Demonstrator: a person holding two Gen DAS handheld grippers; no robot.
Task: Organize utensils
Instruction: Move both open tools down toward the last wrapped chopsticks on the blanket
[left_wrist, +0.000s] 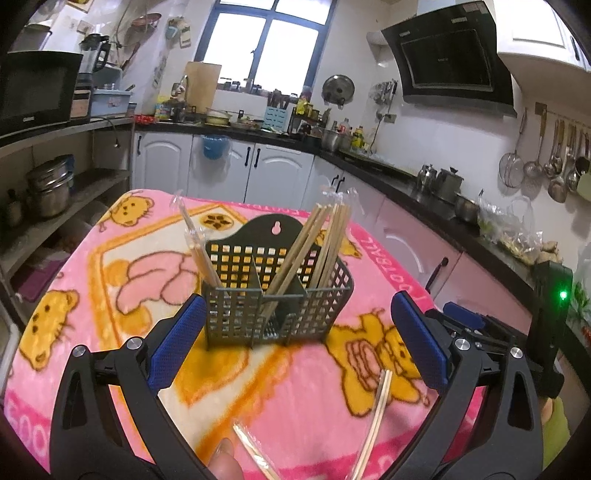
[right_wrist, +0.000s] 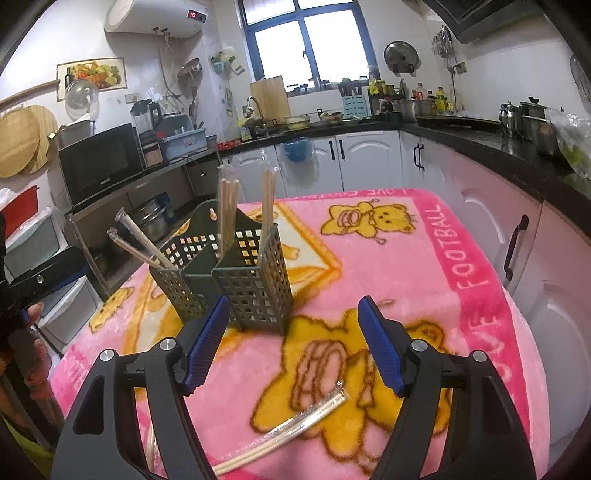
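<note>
**Both grippers open, closing in on loose wrapped chopsticks near the caddy**

Wrapped chopstick pair lies flat on the pink cartoon-bear blanket covering the desk, near edge, just in front of the right gripper. Its near end runs under that gripper's left arm. Right gripper jaws wide apart, nothing between the pads, aimed down toward the pair.

In the left wrist view two more wrapped pairs show at the near edge: one long pair angled up-right, one shorter end beside a fingertip. Cannot tell which of these is the pair in the right view. Left gripper also open, empty; the caddy sits beyond its fingertips, between them in view, not touched.

Dark grey mesh utensil caddy stands upright mid-desk, divided into compartments. Several wrapped chopsticks already lean in the right compartment, a few more in the left one.

Step, as I judge: mid-task, most sticks sorted, loose pairs left to fetch. Next move calls for lowering the right gripper over the pair, closing across its width, lifting, tipping it upright and dropping it into a compartment. Risk: slippery wrapper, soft plush underneath, thin target.

Kitchen counters, cabinets and window behind.
</note>
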